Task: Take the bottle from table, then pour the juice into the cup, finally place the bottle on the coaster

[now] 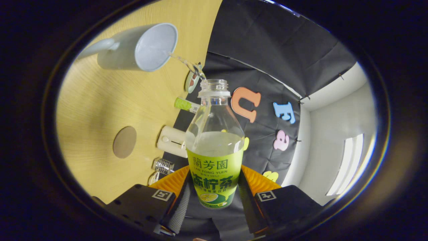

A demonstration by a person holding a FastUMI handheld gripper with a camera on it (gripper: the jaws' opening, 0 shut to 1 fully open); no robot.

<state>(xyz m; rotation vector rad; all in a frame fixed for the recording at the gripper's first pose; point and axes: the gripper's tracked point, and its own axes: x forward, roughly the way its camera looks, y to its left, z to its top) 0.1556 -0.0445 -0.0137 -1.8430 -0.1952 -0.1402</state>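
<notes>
My gripper [214, 187] is shut on a clear bottle [214, 140] with a green label, both fingers pressing its lower body. The bottle has no cap and is tipped over on its side relative to the wooden table [93, 100]. A thin stream of liquid [187, 63] runs from its mouth into the pale grey cup [140, 47], which stands on the table beyond the bottle's neck. Pale liquid fills the bottle to about its shoulder. A round brown coaster [124, 142] lies flat on the table, off to one side of the bottle and nearer my fingers than the cup.
Along the table's back edge by the black cloth wall stand a small green-capped bottle [185, 104], a white box-like device [171, 140], a clear glass item [163, 166] and a round patterned disc [191, 82]. A white wall with a window [347, 160] lies past the cloth.
</notes>
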